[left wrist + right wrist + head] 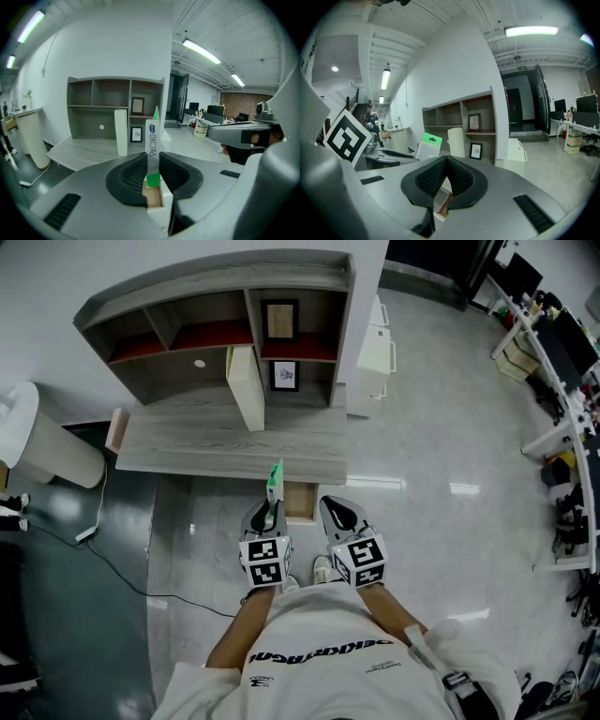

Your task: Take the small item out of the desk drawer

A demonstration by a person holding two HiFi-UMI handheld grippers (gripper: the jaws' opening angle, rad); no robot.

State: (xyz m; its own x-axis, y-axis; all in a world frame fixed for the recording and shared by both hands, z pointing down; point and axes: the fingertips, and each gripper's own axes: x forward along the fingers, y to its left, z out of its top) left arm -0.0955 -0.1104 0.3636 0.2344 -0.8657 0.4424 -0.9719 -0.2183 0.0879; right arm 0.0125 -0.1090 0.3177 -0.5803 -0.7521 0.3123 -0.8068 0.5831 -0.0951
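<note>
A small flat white packet with a green end (275,482) stands upright between the jaws of my left gripper (271,512), which is shut on it. In the left gripper view the packet (152,136) rises out of my left gripper (151,161), above the open wooden drawer (153,197). The drawer (300,502) sticks out from under the front edge of the grey desk (225,442). My right gripper (336,512) hovers just right of the drawer, with its tips together and nothing in it. From the right gripper (446,164) the packet (425,146) shows at the left.
A tall white box (246,385) stands on the desk below the shelf unit (216,306), which holds two picture frames (279,320). A white cabinet (375,348) stands to the right, a white round stand (37,437) to the left. A cable (122,568) runs across the floor.
</note>
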